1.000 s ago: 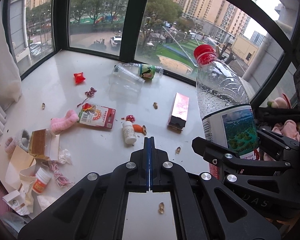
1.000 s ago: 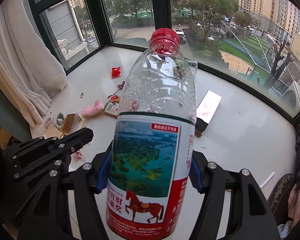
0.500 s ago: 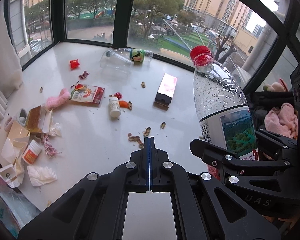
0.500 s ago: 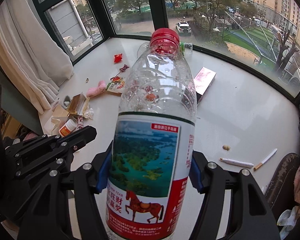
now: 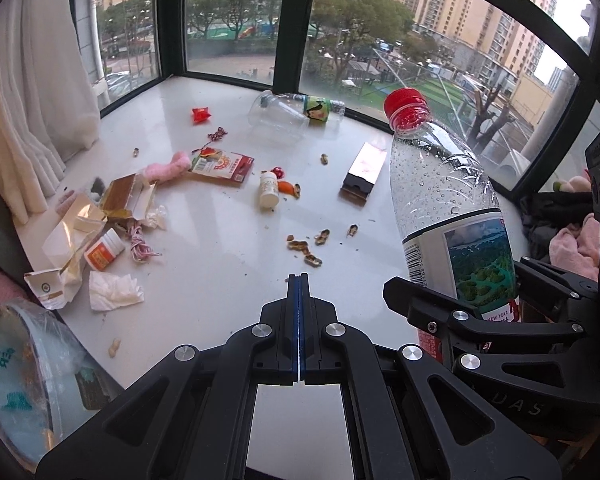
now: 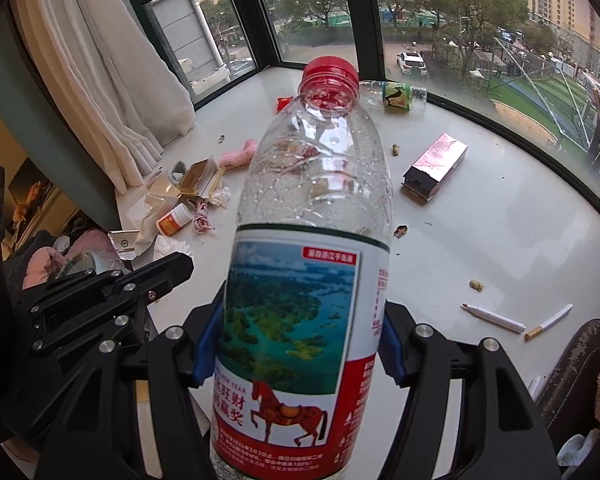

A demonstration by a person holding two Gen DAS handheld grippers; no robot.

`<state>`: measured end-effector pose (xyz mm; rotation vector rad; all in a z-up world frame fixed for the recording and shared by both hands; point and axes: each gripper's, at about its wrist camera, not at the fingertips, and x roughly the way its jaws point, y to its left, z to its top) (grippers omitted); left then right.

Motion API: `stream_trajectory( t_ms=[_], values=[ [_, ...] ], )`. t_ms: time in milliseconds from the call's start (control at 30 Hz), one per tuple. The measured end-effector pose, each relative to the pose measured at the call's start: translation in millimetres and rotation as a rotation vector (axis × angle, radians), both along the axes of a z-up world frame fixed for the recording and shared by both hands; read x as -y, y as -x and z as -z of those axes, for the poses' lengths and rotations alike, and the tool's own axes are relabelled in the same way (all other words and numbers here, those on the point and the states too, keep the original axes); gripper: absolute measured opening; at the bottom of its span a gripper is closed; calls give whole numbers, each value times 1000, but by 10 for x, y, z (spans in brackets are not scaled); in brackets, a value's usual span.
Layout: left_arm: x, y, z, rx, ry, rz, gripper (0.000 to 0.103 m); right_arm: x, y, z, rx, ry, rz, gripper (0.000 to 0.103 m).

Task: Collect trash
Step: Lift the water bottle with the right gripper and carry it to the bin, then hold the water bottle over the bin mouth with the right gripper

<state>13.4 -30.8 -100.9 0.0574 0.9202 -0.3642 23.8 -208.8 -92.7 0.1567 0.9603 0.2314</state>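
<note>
We note the right tongs (image 6: pixel 296 354) pinching an empty water bottle (image 6: pixel 316 208) by its labelled lower body, blue pads pressed on either side of the label. The bottle stands upright in the grip, red cap (image 6: pixel 331 70) on top, droplets clinging inside the clear upper part. From the left wrist view we see the same bottle (image 5: pixel 444 192) at the right, held above the bench edge.

The left tongs (image 5: pixel 299 292) are pressed together with nothing between them, tips hanging over the white bench (image 5: pixel 220 272).

Scattered on the bench: a second clear bottle (image 5: pixel 292 110) lying on its side near the window, a red wrapper (image 5: pixel 201 115) to its left, and a dark carton with a shiny pink top (image 5: pixel 363 171) lying flat. A small white pill bottle (image 5: pixel 269 190) lies on its side near the middle, next to an orange scrap (image 5: pixel 286 187). A red-and-white packet (image 5: pixel 222 165) touches a pink fluffy item (image 5: pixel 168 168). Peanut shells (image 5: pixel 306 242) cluster just ahead of the left tongs.

Toward the curtain side we log an opened gold carton (image 5: pixel 126 196), an orange-labelled pill bottle (image 5: pixel 104 250), pink-white string (image 5: pixel 140 242) and a crumpled tissue (image 5: pixel 114 292).

In the right wrist view, a pen (image 6: pixel 494 317) and a cigarette (image 6: pixel 548 322) lie near each other at the bench's right end.
</note>
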Motion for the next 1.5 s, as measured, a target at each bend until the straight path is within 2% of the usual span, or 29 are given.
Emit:
stream_trajectory(
  t_ms=[200,267,400,667,1033,1500],
  values=[
    [-172,77,6,-13,-36,-28,0,-137,65,36,-26,-38,-36,61],
    [-230,87,-35,6,-43,-24,0,-187,87,7,-21,-45,-40,61],
    [-424,61,-109,28,-22,-32,0,-368,78,-91,4,-25,-51,61],
    [-1270,58,-188,51,25,-120,0,-1163,27,-212,30,5,-120,61],
    [-2372,147,-161,34,67,-259,0,-2218,33,-267,24,46,-255,61],
    [-3115,355,-1,-1,155,-402,0,-3008,57,-224,4,144,-399,61]
  ],
)
